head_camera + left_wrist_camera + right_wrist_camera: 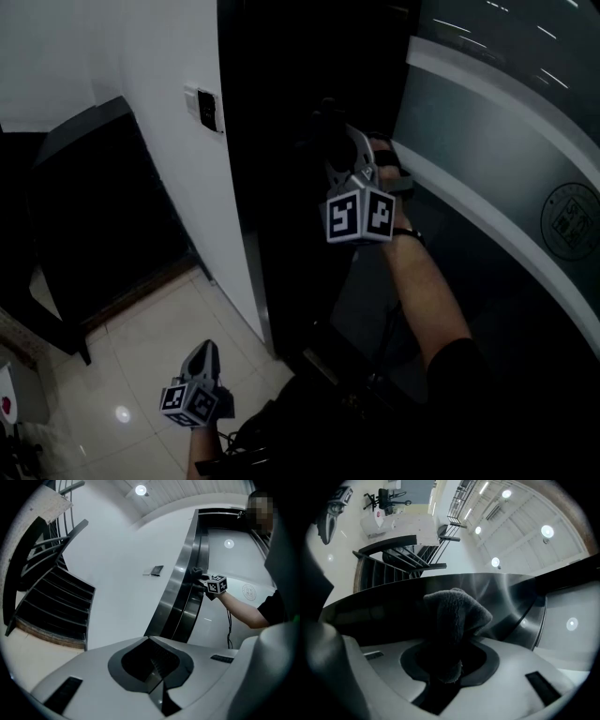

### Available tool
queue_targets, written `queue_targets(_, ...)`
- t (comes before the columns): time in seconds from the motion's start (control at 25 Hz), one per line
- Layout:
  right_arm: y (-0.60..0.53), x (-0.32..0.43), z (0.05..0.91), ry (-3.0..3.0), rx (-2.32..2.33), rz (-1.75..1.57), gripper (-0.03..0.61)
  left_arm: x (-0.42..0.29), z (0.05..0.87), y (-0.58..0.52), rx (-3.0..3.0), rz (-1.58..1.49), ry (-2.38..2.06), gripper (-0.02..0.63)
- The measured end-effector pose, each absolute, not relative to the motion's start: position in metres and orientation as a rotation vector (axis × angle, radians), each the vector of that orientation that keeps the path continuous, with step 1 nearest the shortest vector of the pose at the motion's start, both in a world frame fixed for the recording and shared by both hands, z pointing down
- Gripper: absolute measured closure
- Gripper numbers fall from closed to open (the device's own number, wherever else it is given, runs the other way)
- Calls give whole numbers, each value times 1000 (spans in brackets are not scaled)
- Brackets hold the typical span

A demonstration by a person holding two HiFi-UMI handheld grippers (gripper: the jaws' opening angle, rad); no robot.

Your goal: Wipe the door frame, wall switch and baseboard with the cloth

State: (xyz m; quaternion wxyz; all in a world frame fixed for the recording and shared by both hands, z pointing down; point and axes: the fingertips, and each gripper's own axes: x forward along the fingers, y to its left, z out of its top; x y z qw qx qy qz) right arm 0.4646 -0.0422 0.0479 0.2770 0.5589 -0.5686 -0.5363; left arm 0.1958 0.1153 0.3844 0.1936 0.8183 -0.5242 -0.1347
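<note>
- The right gripper [336, 131] is being held up at arm's length against the dark, glossy metal door frame [281, 187], about level with the switch
- Its jaws are clamping a dark grey, fleecy cloth [454, 616], which is bunching up out of them in a rounded wad
- In the right gripper view the top of the wad is sitting against the frame's shiny curved face; I cannot tell how firmly it is pressing
- The small dark rectangular wall switch [206, 110] is sitting on the white wall [159, 141] just left of the frame, apart from the cloth
- The left gripper [204, 352] is hanging low over the cream tiled floor [141, 347], well apart from the frame, its jaws meeting with nothing between them
- A black open-tread staircase [56, 602] is standing against the wall further left
</note>
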Motion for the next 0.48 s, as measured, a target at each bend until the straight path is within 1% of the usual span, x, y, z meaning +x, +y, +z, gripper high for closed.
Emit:
queue_targets(0.28, -53, 452, 87, -1475, 1490, -1477, 472, 176, 391, 119, 2238, -378, -1536, 620)
queue_targets(0.48, -53, 445, 132, -1467, 1394, -1458, 471, 179, 394, 119, 2236, -359, -1527, 620)
